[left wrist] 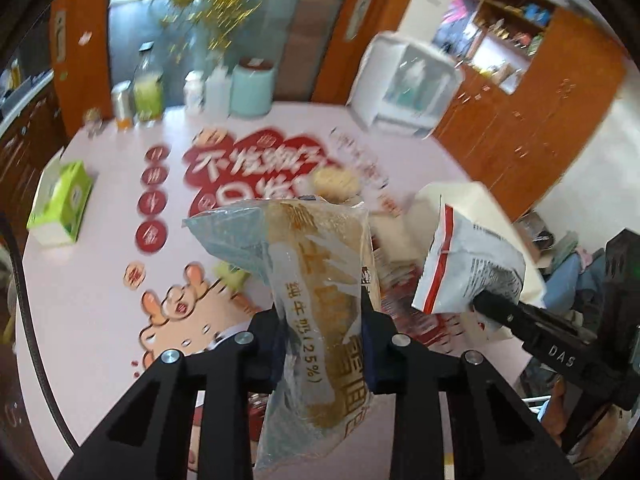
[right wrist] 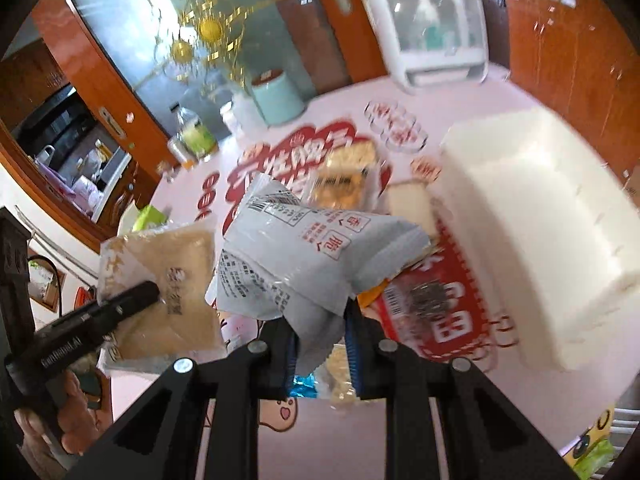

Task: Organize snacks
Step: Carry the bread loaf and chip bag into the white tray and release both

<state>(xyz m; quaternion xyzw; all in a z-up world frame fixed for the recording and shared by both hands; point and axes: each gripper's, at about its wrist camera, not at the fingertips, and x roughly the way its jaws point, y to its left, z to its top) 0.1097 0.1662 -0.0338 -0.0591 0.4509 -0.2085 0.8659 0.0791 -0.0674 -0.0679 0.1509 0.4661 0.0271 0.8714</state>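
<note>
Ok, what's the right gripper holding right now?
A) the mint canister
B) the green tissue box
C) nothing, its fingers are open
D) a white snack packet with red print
D: the right gripper is shut on the white snack packet, lifted above the pink table.

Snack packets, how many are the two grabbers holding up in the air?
2. The left gripper pinches a clear bread packet; the right gripper pinches a white printed packet. More snacks lie blurred on the table below.
</note>
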